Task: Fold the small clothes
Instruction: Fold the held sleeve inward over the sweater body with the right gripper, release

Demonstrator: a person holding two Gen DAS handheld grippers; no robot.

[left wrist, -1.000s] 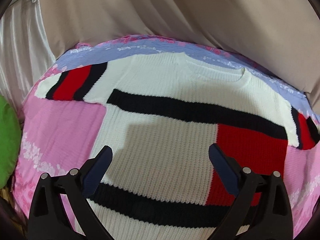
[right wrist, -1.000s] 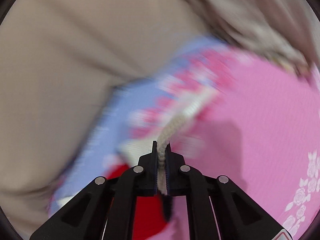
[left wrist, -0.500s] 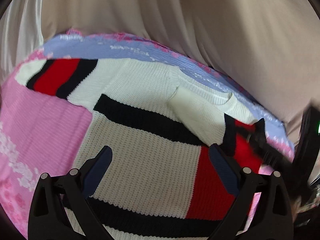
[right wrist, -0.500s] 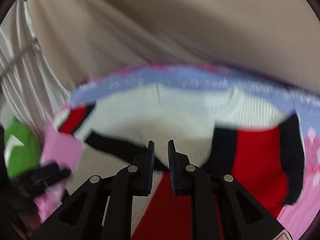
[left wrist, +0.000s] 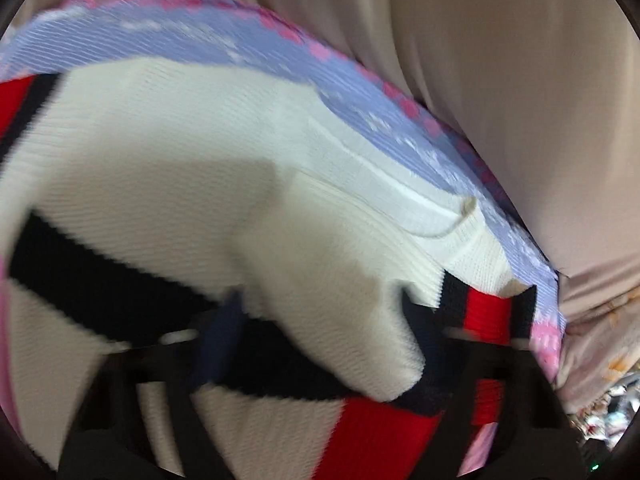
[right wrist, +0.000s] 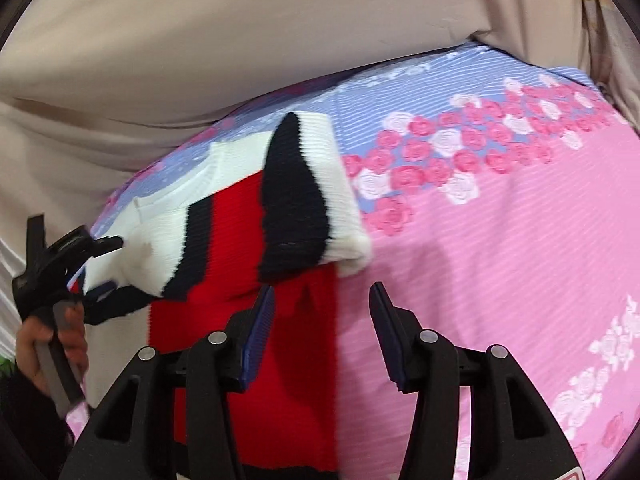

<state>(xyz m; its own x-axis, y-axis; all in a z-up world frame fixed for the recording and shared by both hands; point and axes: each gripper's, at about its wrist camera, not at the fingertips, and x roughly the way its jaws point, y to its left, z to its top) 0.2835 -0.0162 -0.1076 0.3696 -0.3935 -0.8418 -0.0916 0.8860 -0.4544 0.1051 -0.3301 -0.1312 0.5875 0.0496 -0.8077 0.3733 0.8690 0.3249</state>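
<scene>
A white knit sweater point(left wrist: 168, 184) with navy and red stripes lies flat on the pink and blue floral sheet point(right wrist: 500, 240). One sleeve point(right wrist: 304, 192) lies folded across the red chest panel point(right wrist: 240, 248). In the blurred left wrist view my left gripper point(left wrist: 322, 328) is low over the sweater. Its jaws are closing with the white fold of that sleeve point(left wrist: 340, 280) between them. From the right wrist view the left gripper point(right wrist: 106, 264) sits at the sleeve's shoulder end, a hand point(right wrist: 48, 340) on its handle. My right gripper point(right wrist: 323, 292) hovers by the sleeve cuff, jaws opening with nothing between them.
Beige drapes point(right wrist: 200, 40) hang close behind the sheet's far edge. Bare pink sheet lies to the right of the sweater. A cluttered patch point(left wrist: 600, 412) shows past the sheet's right corner in the left wrist view.
The right gripper carried the sleeve across the sweater, let go and opened. The left gripper dropped toward the folded sleeve, and its fingers came inward around the white fold.
</scene>
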